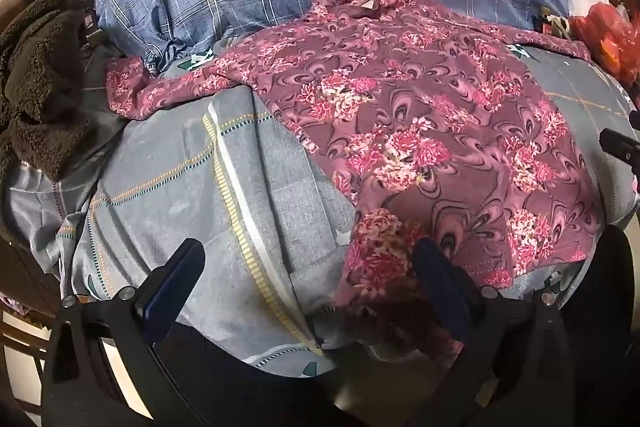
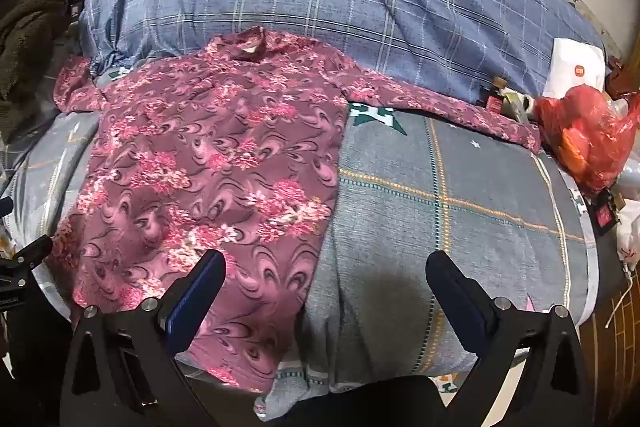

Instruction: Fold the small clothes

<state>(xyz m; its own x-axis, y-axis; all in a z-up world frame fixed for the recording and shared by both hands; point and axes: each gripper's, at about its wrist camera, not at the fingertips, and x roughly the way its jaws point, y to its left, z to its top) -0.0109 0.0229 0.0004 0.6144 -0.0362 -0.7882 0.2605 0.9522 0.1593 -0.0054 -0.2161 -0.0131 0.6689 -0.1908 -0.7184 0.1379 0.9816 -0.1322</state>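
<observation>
Soft, light floral shirt [image 2: 208, 163] lies limp on the bed [image 2: 440, 187]; both tongs, left [image 1: 308, 279] and right [image 2: 324, 287], gape empty; pinch its hem corners.

Bare bedsheet [image 2: 460, 195] beside red bag [image 2: 588, 143]

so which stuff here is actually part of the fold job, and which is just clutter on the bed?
In play:
floral shirt, spread flat on the grey bedsheet
left gripper, open at the shirt's hem
right gripper, open over the other hem corner

Lying about:
blue plaid quilt
brown fleece
red plastic bag
white box
</observation>
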